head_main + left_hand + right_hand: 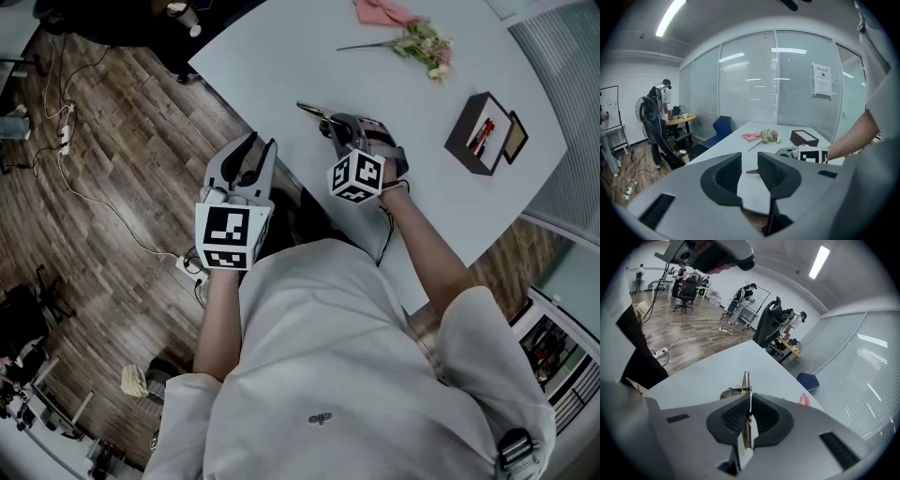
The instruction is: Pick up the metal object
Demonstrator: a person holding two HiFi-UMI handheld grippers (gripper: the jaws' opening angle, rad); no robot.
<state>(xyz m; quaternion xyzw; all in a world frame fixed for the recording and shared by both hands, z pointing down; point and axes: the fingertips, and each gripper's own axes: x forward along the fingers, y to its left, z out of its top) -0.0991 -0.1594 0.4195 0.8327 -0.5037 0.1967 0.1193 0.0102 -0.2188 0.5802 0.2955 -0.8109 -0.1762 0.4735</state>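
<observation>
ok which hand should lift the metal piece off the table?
Right. The right tool is shut on the thin metal piece, which sticks out past its tips over the table. The left tool is open and empty, held beside the table's edge.

No wording can be read anywhere in this office scene. A paper notice posted on the glass partition carries a heading and several lines of print, all too small to make out. A whiteboard by the far wall shows only faint marks. The cubes on the left tongs and the right tongs bear black-and-white square patterns, not letters or numerals.
</observation>
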